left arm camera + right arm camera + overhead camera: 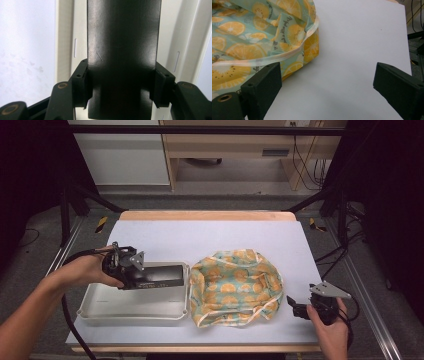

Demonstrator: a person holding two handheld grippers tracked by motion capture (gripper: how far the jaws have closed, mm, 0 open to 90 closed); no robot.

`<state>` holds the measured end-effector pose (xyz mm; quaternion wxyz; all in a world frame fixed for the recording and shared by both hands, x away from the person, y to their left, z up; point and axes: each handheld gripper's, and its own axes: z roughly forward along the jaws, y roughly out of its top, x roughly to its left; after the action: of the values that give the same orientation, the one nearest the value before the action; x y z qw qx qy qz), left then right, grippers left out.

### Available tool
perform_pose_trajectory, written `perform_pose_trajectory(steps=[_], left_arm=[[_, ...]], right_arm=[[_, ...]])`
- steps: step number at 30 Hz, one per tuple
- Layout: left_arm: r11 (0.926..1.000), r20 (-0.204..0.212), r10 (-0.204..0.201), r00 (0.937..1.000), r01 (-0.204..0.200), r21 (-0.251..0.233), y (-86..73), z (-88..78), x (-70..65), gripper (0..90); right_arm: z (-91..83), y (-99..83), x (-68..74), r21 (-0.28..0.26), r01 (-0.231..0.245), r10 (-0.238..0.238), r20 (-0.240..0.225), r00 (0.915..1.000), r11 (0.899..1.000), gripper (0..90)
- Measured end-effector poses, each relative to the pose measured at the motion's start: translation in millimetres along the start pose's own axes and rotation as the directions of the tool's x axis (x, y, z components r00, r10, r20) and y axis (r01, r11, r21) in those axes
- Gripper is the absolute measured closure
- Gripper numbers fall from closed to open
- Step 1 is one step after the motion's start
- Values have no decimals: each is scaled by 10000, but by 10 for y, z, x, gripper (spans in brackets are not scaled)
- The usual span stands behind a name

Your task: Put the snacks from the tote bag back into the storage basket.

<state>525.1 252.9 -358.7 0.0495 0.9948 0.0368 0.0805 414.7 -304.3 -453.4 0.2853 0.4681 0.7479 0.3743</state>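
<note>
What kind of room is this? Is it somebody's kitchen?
Probably not a kitchen: it looks like a lab or workshop test bench. A black metal frame stands around the table, loose cables hang behind, and yellow-black hazard tape marks the floor.

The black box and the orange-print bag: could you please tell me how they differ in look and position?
The black box is plain, dark, rigid and oblong; the bag is soft, crumpled, pale green with orange slices. The box lies over the white tray, gripped by the left tongs; the bag rests on the table, ungripped. Both lie side by side.
</note>
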Motion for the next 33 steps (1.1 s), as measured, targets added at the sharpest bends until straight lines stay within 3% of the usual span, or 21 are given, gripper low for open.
perform_pose_trajectory(steps=[33], left_arm=[[9988,451,387,9982,-373,-321,-43,130,-38,430]], right_arm=[[3,2,-2,-13,12,-12,-129,9999,10000,85]])
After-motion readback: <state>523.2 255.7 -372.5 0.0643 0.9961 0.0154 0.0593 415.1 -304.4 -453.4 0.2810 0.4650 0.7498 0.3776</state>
